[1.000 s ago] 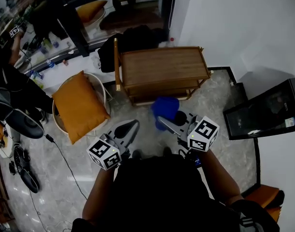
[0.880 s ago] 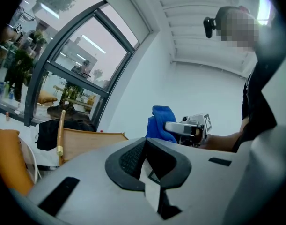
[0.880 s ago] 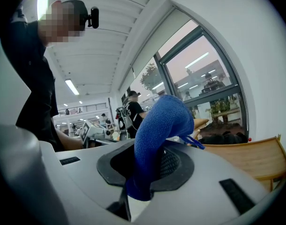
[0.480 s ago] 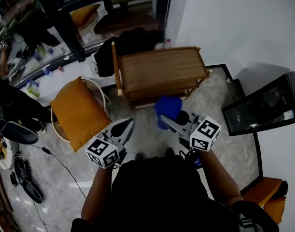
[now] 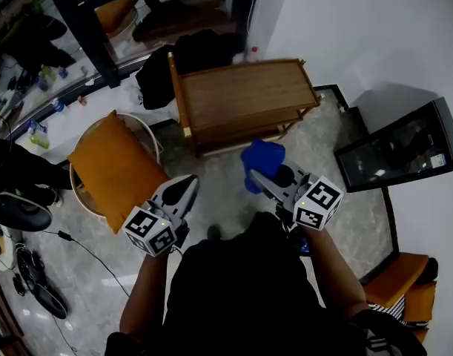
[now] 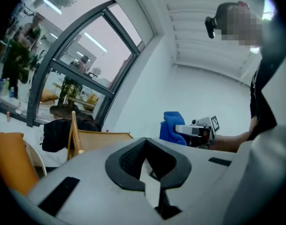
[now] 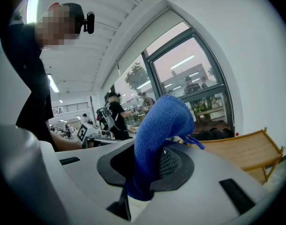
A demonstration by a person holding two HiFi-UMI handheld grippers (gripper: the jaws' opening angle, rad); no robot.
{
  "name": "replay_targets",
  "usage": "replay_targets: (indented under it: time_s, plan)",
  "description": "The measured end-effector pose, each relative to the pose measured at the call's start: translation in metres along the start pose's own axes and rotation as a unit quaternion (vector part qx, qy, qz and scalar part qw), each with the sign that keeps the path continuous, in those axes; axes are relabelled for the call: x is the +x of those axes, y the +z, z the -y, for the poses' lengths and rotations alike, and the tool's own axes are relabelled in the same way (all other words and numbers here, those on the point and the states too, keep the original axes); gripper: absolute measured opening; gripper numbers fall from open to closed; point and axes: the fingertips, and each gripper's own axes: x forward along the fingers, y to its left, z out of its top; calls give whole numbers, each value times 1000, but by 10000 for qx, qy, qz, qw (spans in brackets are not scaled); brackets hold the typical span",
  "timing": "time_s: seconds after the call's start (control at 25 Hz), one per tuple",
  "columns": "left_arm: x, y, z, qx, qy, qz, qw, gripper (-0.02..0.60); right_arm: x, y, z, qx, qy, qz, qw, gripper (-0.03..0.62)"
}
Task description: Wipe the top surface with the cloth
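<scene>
Wood table (image 5: 245, 95) upper ctr; R gripper (image 5: 256, 176) just below it, clamped on blue cloth (image 5: 263, 158); L gripper (image 5: 186, 184) closed, empty.

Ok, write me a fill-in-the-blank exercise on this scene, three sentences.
1. The right tool is shut on a cloth coloured ____.
2. The left tool, jaws together, holds ____.
3. The trolley, whose top is to be wiped, is made of ____.
Missing words: blue; nothing; wood.
</scene>
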Motion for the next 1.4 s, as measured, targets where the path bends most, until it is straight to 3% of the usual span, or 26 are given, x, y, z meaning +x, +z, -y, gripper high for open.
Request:
replay_targets:
  time_s: [0.36, 0.64, 0.92, 1.08, 1.24, 1.4]
  plan:
    - [6, -17, -37, -338, 313, -93, 9989, 11, 16, -4, 37, 119, -8, -211, 9997, 77]
    - [52, 2, -71, -341, 644, -135, 9972, 9, 61, 0, 86, 208, 552, -362, 9976, 77]
    - [106, 24, -100, -499, 956, -265, 9938, 11, 87, 31, 142, 361, 1225, -397, 9910, 77]
    - [129, 53, -115, -428, 1292, -26, 9907, 11, 95, 34, 176, 454, 1509, -568, 9859, 77]
    - [142, 69, -123, -238, 1598, -46, 9868, 11, 108, 29, 188, 503, 1977, -655, 9768, 77]
    - [144, 73, -136, -293, 1822, -196, 9826, 11, 134, 32, 195, 398, 2104, -688, 9744, 77]
